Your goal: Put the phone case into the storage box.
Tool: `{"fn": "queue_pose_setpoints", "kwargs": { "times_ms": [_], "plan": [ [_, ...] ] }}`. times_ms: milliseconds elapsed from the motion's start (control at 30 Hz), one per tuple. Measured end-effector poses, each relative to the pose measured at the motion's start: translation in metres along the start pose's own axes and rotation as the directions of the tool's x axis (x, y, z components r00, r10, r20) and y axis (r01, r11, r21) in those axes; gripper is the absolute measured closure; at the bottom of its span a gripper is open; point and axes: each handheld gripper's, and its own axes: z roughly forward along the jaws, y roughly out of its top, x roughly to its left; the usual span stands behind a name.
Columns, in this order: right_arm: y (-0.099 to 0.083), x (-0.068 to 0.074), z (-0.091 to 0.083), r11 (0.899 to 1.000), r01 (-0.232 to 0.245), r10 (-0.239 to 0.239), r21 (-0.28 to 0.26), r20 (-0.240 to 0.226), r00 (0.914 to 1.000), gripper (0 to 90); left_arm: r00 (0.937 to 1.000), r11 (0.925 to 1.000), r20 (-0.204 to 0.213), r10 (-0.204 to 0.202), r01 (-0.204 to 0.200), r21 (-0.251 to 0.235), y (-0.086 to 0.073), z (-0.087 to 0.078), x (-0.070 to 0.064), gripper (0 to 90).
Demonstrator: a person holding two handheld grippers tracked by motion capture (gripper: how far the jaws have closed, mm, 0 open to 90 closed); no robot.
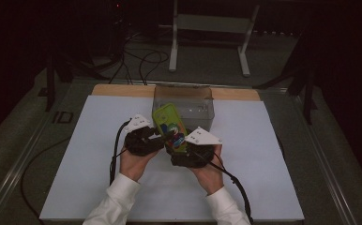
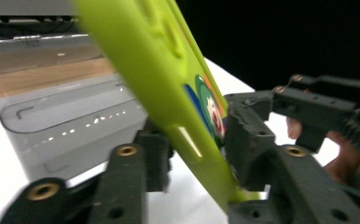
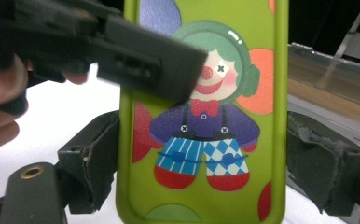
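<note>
**Green case gripped from two sides, clear box behind**

Held above the white mat (image 1: 99, 140) at the middle of the high view: a green case (image 1: 170, 126), tilted, its upper end leaning toward the clear box (image 1: 202, 110). Gripped by the left gripper (image 1: 156, 138) from the left edge, jaws pressed flat against both faces of the case (image 2: 169, 88) in the left gripper view. Flanked by the right gripper (image 1: 184, 149) at the lower end; in the right gripper view, jaws set on either side of the case (image 3: 204, 116), the left pad touching its edge, the right pad (image 3: 327, 172) just beside it, contact impossible to tell. Printed with a clown on the face. Box seen at centre top of the mat, walls transparent, nothing visible inside. Case outside the box, in front of its near wall.
</note>
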Motion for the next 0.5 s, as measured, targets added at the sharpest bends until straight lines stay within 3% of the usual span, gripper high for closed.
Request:
{"fn": "queue_pose_setpoints", "kwargs": {
  "times_ms": [233,300,500],
  "plan": [
    [-0.001,0.001,0.005,1.0,0.014,-0.015,0.022,0.042,0.999,15.9,0.999,0.9989,0.006,0.045,-0.045,0.016,0.003,0.004,-0.012,77.1],
    [-0.001,-0.001,0.006,1.0,-0.004,0.003,0.027,0.029,0.9996,15.7,0.9979,0.9978,0.001,0.064,-0.064,0.016,0.005,0.004,-0.014,77.4],
    [-0.001,-0.005,0.004,1.0,0.005,-0.005,0.024,-0.005,1.0,14.0,0.996,0.996,-0.016,0.088,-0.087,0.02,0.008,0.003,-0.016,77.5]
  ]
}}
